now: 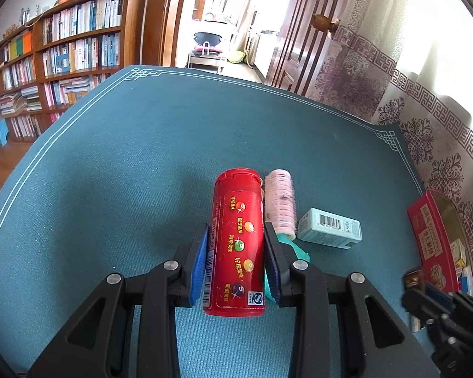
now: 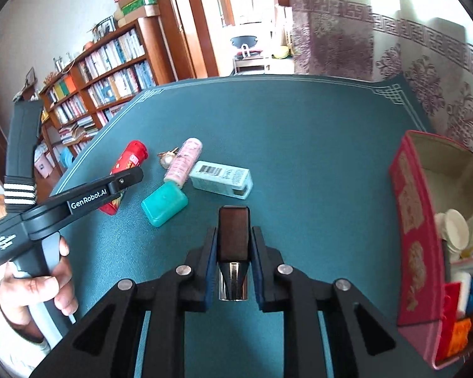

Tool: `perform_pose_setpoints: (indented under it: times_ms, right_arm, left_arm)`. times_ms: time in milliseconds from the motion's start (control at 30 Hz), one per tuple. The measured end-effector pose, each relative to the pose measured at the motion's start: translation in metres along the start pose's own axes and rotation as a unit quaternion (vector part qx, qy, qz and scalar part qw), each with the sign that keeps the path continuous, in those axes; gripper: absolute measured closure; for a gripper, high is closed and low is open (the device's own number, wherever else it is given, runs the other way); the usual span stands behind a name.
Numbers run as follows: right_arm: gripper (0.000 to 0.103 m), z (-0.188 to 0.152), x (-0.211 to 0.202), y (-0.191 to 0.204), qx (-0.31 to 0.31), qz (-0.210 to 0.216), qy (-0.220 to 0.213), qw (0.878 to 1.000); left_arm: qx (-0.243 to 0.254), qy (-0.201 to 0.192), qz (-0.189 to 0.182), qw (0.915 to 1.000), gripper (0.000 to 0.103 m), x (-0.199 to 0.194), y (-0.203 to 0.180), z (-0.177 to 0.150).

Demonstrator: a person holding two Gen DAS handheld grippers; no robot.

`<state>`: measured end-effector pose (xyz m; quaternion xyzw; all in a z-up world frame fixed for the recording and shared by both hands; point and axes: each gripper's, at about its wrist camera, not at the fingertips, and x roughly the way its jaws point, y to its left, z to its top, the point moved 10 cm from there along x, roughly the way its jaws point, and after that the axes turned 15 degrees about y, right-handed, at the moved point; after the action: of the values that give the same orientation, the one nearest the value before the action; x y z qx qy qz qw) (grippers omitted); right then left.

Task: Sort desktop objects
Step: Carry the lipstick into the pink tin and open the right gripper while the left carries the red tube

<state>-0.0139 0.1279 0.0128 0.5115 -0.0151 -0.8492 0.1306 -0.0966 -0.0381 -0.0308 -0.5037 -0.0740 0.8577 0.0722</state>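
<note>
In the left wrist view a red candy canister lies lengthwise between the blue pads of my left gripper, which is shut on its sides. The right wrist view shows the same canister on the teal mat with the left gripper around it. My right gripper is shut on a small dark brown case with a chrome end, held above the mat. From the left wrist view that right gripper sits low at the right, beside the red box.
A pink hair roller, a pale barcoded box, a teal case and a pearl trinket lie mid-mat. The open red box at the right holds several small items. A hand grips the left handle.
</note>
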Motion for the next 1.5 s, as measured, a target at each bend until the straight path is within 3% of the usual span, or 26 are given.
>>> perform_pose_setpoints:
  times_ms: [733,1200,1267,1367,1500]
  right_arm:
    - [0.081,-0.039,-0.090,-0.129,0.137,-0.053,-0.081,0.986]
    - [0.081,-0.048,-0.100,-0.168,0.164,-0.085,-0.094,0.978]
    - [0.080,-0.049,-0.096,-0.171,0.167,-0.083,-0.090,0.978]
    - [0.079,-0.050,-0.092,-0.173,0.166,-0.082,-0.085,0.979]
    - [0.076,-0.052,-0.090,-0.176,0.170,-0.083,-0.085,0.978]
  left_arm:
    - [0.040,-0.011,0.006,0.9991,0.067,-0.013,-0.036,-0.019]
    - [0.024,-0.003,0.018,0.9995,0.071,-0.009,-0.028,-0.016]
    - [0.026,0.002,0.018,0.9995,0.068,-0.007,-0.029,-0.015]
    - [0.020,0.022,0.018,0.9994,0.052,0.003,-0.028,-0.016]
    - [0.010,0.040,0.013,0.9991,0.051,0.012,-0.024,-0.017]
